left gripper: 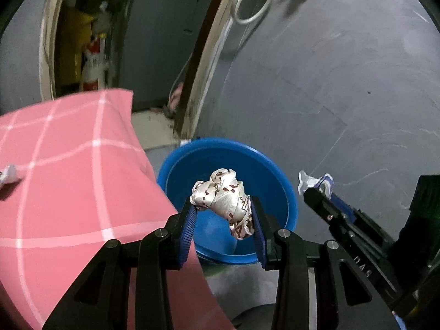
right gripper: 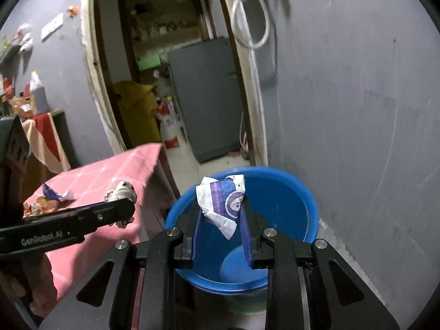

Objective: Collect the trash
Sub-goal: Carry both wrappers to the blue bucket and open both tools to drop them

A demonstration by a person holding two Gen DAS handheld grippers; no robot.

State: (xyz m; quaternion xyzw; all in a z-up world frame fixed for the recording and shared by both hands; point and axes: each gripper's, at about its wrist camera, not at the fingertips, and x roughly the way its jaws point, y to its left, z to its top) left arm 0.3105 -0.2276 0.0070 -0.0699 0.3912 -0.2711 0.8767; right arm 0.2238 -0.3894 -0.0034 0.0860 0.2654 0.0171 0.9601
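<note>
Two grippers hold wrappers above bucket.

The blue bucket stands with its mouth open upward and its inside bare, so the way down into it is free. It is hemmed on 2 sides: the table under the pink checked cloth stands just beside its left rim, and the grey wall rises close behind and to the right. Above the rim the left gripper and the right gripper crowd near each other, each filled by crumpled trash.
</note>
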